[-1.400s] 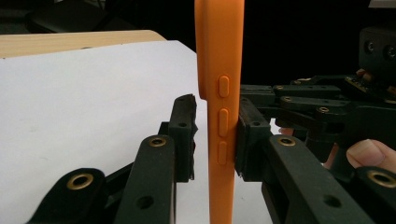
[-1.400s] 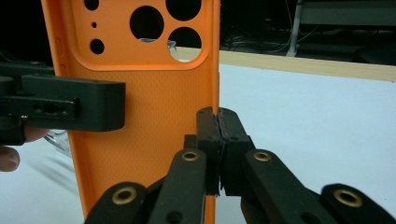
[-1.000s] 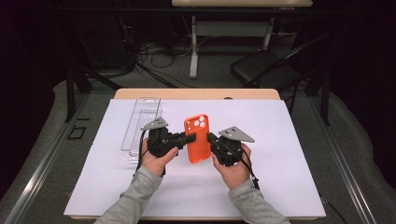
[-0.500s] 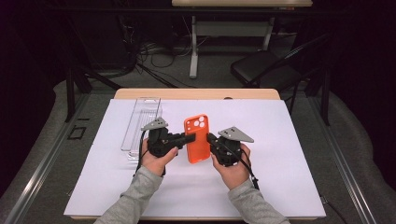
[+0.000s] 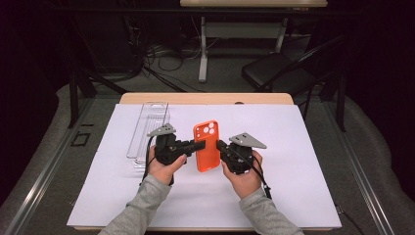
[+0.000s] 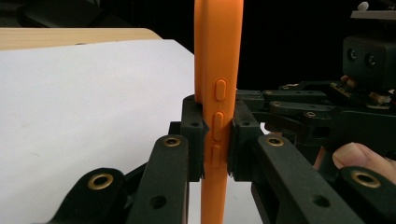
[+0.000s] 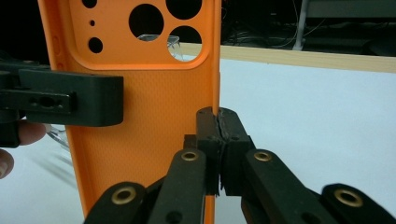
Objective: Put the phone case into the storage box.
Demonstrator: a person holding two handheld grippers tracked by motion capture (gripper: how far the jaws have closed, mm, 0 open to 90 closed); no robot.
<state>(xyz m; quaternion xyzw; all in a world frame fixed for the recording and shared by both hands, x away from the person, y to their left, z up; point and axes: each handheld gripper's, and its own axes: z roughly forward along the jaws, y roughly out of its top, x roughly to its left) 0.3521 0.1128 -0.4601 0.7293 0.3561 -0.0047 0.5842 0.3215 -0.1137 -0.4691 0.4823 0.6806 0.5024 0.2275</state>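
An orange phone case (image 5: 206, 147) stands upright over the white sheet, camera cutouts at the top. My left gripper (image 5: 199, 145) grips its left side and is shut on it. In the left gripper view the pads (image 6: 192, 130) press both faces of the case (image 6: 219, 56) beside the side buttons. My right gripper (image 5: 219, 145) comes from the right and is shut on the case's right edge. In the right gripper view its jaws (image 7: 218, 126) pinch the thin side wall of the case (image 7: 154, 107), with the left gripper's finger (image 7: 70, 100) across the case's back.
A clear plastic tray (image 5: 149, 129) lies on the white sheet (image 5: 303, 186) to the left of my left hand. The wooden table edge (image 5: 205, 98) runs behind. Beyond it the floor holds a dark chair (image 5: 279, 73), cables and a desk leg.
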